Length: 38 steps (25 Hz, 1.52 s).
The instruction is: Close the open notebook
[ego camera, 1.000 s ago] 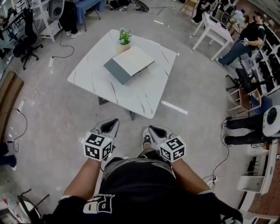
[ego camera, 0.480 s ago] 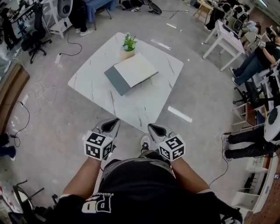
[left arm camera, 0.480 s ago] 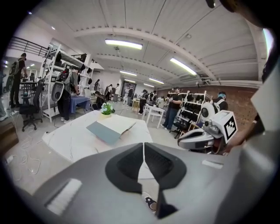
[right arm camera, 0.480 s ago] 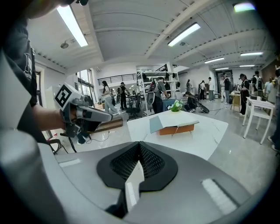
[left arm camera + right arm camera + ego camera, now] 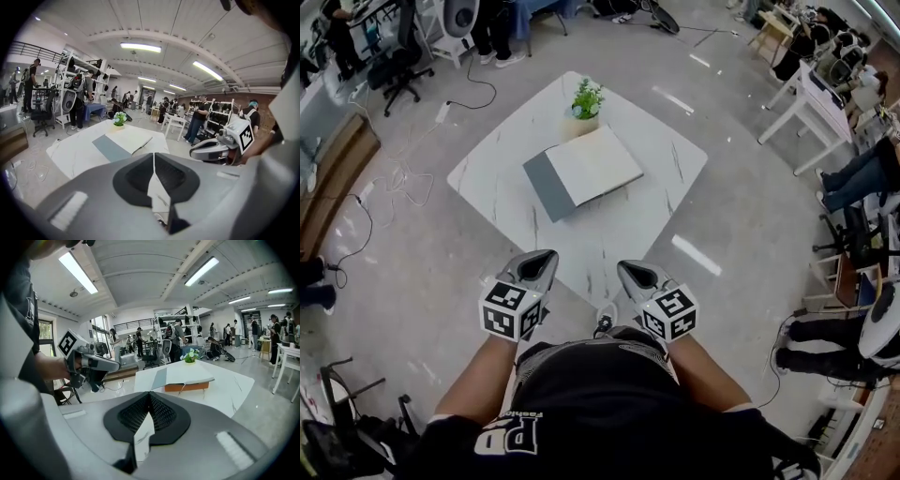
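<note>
The open notebook lies on the white marble table, grey cover flat to the left and a thick block of cream pages to the right. It also shows in the left gripper view as notebook and in the right gripper view as notebook. My left gripper and right gripper hang side by side in front of my body, over the table's near corner, well short of the notebook. Both are shut and hold nothing. Each sees the other: right gripper, left gripper.
A small potted plant stands on the table just behind the notebook. Cables trail over the floor at the left. White desks and seated people are at the right, shelving and office chairs at the back left.
The table and notebook have drawn nearer and shifted slightly right in the head view as I walk forward. Both grippers keep the same pose, shut and empty.
</note>
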Motion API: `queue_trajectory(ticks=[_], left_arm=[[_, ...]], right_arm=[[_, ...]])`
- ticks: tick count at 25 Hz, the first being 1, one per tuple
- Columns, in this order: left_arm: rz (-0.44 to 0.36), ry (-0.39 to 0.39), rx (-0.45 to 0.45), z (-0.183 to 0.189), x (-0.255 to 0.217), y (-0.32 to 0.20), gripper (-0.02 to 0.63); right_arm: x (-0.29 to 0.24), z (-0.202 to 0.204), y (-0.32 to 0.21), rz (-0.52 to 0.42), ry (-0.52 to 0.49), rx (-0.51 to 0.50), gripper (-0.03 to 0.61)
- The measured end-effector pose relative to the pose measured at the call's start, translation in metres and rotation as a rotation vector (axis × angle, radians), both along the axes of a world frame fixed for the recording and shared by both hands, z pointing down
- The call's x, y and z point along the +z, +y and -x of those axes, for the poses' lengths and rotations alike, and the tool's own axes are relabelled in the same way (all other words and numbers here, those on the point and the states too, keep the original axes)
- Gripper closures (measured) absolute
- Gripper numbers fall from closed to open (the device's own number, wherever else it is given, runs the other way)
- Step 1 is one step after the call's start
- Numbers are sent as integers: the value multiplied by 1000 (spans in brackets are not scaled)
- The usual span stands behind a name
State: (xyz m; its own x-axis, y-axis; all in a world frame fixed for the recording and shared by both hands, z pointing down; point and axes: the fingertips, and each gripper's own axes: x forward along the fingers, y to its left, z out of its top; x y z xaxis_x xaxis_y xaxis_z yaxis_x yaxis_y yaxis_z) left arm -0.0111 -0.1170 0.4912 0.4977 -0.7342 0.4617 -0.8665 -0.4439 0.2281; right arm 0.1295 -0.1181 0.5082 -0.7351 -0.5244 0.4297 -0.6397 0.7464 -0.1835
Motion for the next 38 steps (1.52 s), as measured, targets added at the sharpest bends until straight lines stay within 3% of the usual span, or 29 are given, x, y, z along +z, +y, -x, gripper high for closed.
queue_trajectory(ticks=[14,38], left_arm=[[-2,-33,-156,-3,6,-42,548],[31,-33,41,74,17,-66,548]], right_arm=[[13,-2,-52,8,-6,-163,578],[7,81,-69,-7,45,-3,578]])
